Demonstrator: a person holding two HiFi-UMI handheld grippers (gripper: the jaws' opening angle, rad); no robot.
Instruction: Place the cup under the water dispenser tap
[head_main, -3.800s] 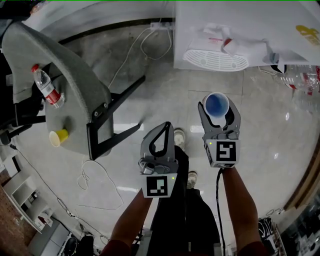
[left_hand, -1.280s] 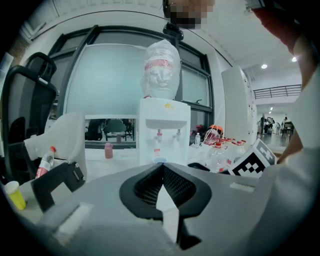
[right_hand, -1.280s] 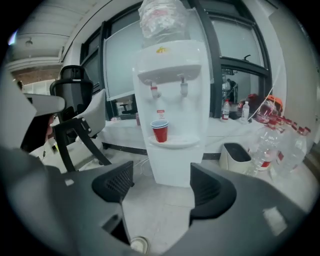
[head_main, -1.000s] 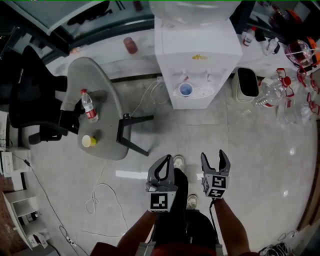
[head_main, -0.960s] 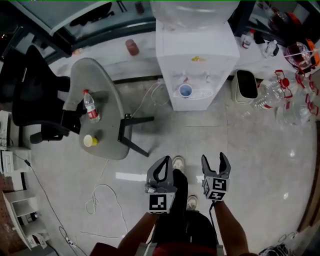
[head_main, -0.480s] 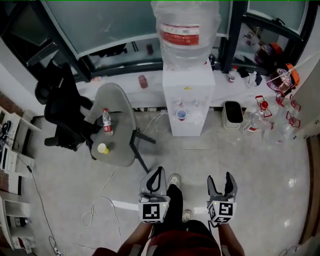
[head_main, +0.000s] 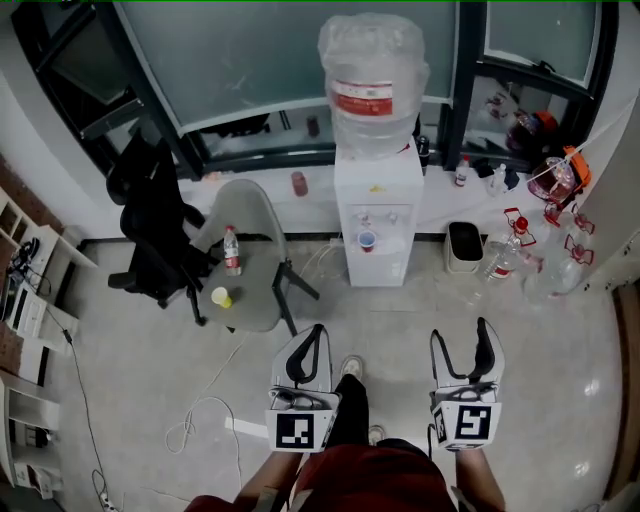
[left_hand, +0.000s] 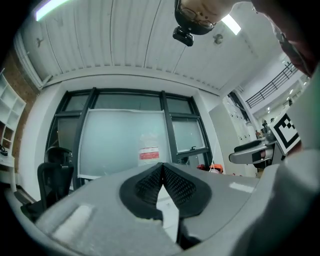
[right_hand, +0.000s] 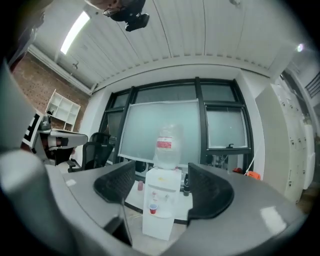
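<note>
The cup (head_main: 367, 241), red outside and blue inside, stands on the drip tray of the white water dispenser (head_main: 377, 215), below its taps. In the right gripper view the cup (right_hand: 153, 208) shows far off between the jaws, on the dispenser (right_hand: 161, 220). My right gripper (head_main: 462, 331) is open and empty, well short of the dispenser, and in its own view (right_hand: 160, 186) the pads stand wide apart. My left gripper (head_main: 317, 329) is shut on nothing, its pads meeting (left_hand: 162, 166) in its own view.
A large water bottle (head_main: 373, 80) tops the dispenser. Left of it are a grey round table (head_main: 250, 300) with a water bottle (head_main: 232, 250) and yellow cup (head_main: 221, 297), and a black office chair (head_main: 150, 225). A bin (head_main: 463, 245) and empty bottles (head_main: 515, 255) lie right.
The cup was in my right gripper's jaws at first; it now stands at the dispenser. Both grippers have risen and drawn back, and the head view takes in far more of the room.
</note>
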